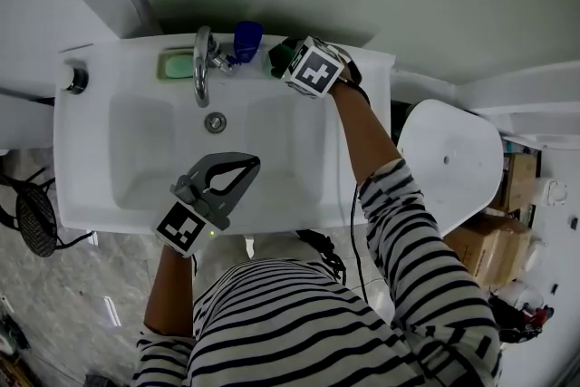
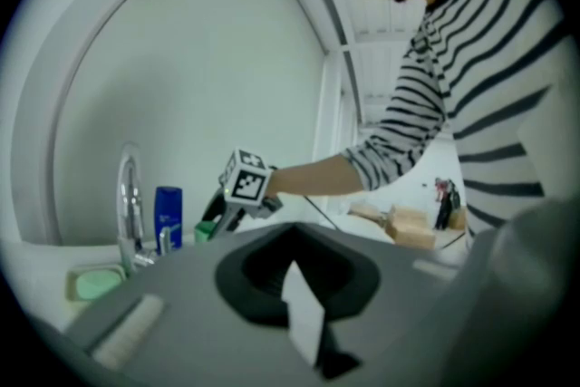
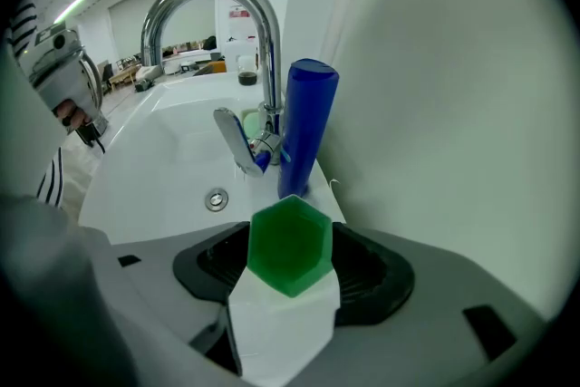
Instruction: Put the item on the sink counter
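Now my right claw (image 1: pixel 281 59) grips a green block (image 3: pixel 290 247), its white pads pressed on the block's two sides. It holds the block over the far strip of the tabletop (image 1: pixel 367 72), just right of the blue bottle (image 1: pixel 246 39). I cannot tell whether the block touches the surface. The faucet (image 1: pixel 201 68) stands left of the bottle, and a green soap (image 1: pixel 178 65) lies further left along the same far strip. My left claw (image 1: pixel 245 164) is closed with nothing between its jaws. It hangs over the near part of the basin (image 1: pixel 136 140), pointing right. The drain (image 1: pixel 215 122) sits between it and the faucet.
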`<state>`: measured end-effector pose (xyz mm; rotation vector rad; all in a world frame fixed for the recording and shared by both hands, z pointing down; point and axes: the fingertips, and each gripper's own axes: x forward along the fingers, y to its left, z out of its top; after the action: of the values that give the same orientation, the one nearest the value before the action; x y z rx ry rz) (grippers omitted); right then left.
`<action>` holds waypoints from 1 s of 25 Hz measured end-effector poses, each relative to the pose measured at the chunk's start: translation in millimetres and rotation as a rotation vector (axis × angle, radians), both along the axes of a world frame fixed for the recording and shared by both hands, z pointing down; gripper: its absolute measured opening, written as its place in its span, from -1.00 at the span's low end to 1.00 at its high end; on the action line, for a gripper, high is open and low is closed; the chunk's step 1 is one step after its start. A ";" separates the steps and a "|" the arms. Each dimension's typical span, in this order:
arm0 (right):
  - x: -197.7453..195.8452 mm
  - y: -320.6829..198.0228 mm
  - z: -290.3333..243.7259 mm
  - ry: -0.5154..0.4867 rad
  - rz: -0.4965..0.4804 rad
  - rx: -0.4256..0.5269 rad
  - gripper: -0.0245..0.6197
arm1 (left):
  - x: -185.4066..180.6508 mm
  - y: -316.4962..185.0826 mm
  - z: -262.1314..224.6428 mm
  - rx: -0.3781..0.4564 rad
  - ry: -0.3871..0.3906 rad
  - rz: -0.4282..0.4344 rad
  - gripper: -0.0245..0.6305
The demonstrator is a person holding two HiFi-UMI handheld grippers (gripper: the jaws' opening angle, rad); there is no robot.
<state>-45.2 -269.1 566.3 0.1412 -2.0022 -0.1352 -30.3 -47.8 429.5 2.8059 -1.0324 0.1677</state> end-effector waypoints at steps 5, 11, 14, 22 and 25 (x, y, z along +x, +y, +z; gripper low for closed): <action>-5.0 -2.6 3.9 0.010 -0.042 0.003 -0.05 | 0.4 -0.7 1.1 -0.008 0.004 -0.007 -0.91; -8.0 -8.0 3.8 0.038 -0.151 0.022 -0.05 | 1.4 -2.7 1.1 -0.005 0.006 -0.013 -0.91; -7.8 -8.4 4.8 0.034 -0.200 0.017 -0.05 | 1.9 -3.6 2.4 -0.007 0.010 -0.018 -0.91; -7.8 -8.8 2.3 0.028 -0.246 0.006 -0.05 | 5.2 -7.2 1.0 -0.003 0.009 -0.021 -0.91; -7.1 -8.3 3.9 0.027 -0.247 -0.001 -0.05 | 7.8 -9.4 1.1 -0.006 0.009 -0.018 -0.91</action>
<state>-52.3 -277.3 570.2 -0.1091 -1.9869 -0.2924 -22.5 -57.2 430.7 2.7890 -1.0532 0.1558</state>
